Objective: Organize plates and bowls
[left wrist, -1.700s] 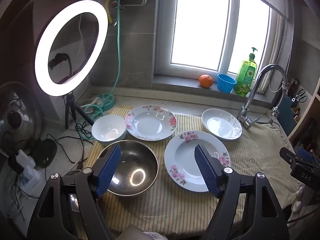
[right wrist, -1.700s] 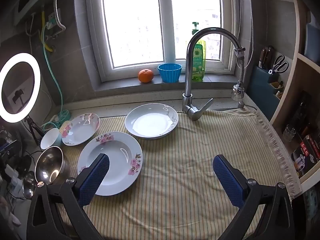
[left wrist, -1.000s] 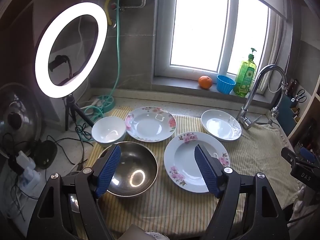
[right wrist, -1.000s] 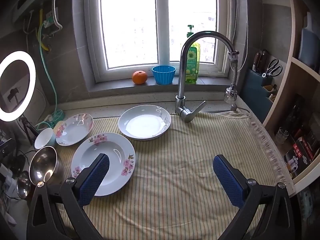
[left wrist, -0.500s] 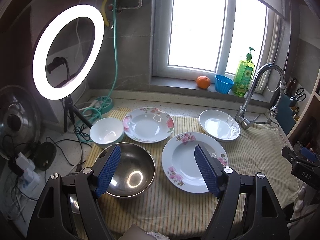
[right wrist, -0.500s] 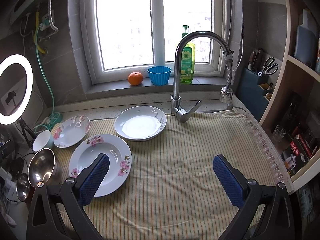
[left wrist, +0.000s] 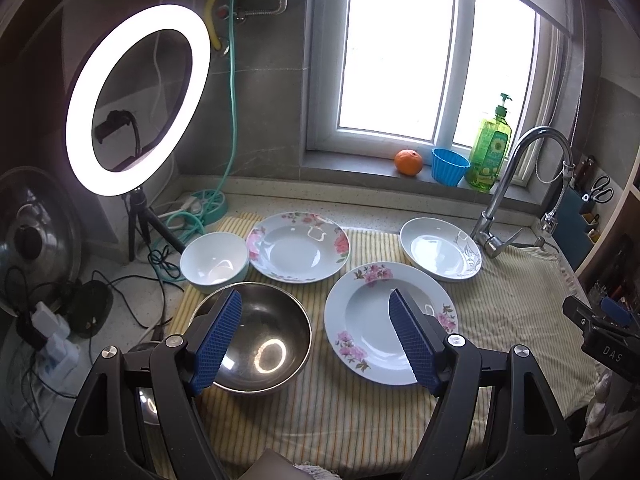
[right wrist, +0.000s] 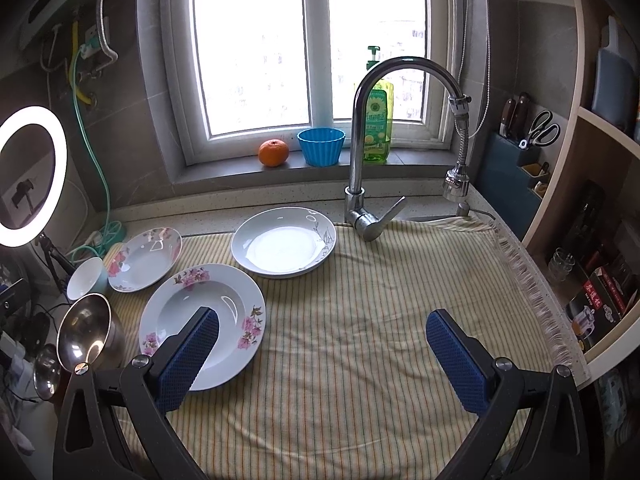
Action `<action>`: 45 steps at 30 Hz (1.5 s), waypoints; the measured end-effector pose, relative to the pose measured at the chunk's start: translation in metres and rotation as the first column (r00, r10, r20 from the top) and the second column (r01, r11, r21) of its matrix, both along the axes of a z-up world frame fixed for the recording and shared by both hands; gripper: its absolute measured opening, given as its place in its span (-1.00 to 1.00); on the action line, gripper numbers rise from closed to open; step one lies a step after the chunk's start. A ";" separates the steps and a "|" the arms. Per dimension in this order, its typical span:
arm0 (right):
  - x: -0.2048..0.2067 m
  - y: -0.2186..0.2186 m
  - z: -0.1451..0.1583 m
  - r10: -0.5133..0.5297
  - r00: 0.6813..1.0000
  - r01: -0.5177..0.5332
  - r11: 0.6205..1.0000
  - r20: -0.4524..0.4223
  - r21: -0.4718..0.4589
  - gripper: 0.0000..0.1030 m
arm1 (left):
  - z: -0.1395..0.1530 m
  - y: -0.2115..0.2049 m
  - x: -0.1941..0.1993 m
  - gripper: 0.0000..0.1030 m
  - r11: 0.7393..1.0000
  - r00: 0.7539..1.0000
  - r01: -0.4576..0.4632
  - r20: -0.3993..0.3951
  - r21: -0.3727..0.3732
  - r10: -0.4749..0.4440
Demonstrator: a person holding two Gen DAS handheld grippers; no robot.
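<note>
left wrist view: nothing is being held; both the left gripper (left wrist: 314, 332) and right gripper (right wrist: 320, 354) are gaping wide above the desk (right wrist: 360, 320), empty. the pink-flowered plate (left wrist: 390, 322) beside the steel bowl (left wrist: 256, 338) is probably being approached for stacking.

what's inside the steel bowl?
Nothing visible inside the round stainless steel bowl: bare metal with a ring-light reflection. The open left gripper finger covers its near-left edge, so that sliver is unseen.

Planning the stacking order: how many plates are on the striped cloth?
3: pink-flowered white plate nearest; red-flowered white plate behind the steel bowl; grey-patterned white plate by the chrome faucet.
</note>
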State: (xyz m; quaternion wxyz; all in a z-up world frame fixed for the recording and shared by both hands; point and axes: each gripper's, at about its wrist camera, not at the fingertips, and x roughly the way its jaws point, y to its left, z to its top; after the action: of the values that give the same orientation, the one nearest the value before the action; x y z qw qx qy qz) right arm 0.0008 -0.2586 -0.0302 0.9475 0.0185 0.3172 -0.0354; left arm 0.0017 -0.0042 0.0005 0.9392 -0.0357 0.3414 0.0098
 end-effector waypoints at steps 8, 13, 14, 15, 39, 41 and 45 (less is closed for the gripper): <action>0.000 0.001 -0.002 -0.003 1.000 0.003 1.000 -0.007 0.001 0.99 | 0.000 0.000 0.000 0.48 1.000 1.000 0.001 -0.002 -0.002 -0.001; 0.000 -0.001 -0.003 -0.005 1.000 0.005 1.000 -0.006 0.001 0.99 | 0.000 -0.001 0.001 0.48 1.000 1.000 0.002 0.000 -0.002 -0.002; 0.000 -0.001 -0.003 -0.005 1.000 0.005 1.000 -0.007 0.002 0.99 | 0.000 -0.001 0.001 0.48 1.000 1.000 0.002 0.000 -0.001 -0.002; 0.000 -0.001 -0.003 -0.006 1.000 0.006 1.000 -0.008 0.002 0.99 | 0.000 -0.001 0.002 0.48 1.000 1.000 0.003 -0.001 -0.002 -0.003; 0.000 -0.001 -0.005 -0.009 1.000 0.010 1.000 -0.020 0.005 0.99 | -0.001 -0.003 0.001 0.48 1.000 1.000 0.002 -0.001 -0.001 -0.002; 0.001 -0.001 -0.005 -0.010 1.000 0.010 1.000 -0.021 0.005 0.99 | -0.001 -0.003 0.001 0.48 1.000 1.000 0.001 -0.001 -0.001 -0.001; 0.001 -0.001 -0.006 -0.010 1.000 0.010 1.000 -0.020 0.006 0.99 | -0.001 -0.003 0.001 0.48 1.000 1.000 -0.001 -0.002 -0.003 0.001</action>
State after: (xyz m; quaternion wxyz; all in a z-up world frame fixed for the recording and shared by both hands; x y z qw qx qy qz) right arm 0.0021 -0.2600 -0.0361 0.9440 0.0225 0.3268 -0.0395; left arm 0.0028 -0.0071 -0.0009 0.9387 -0.0372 0.3426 0.0097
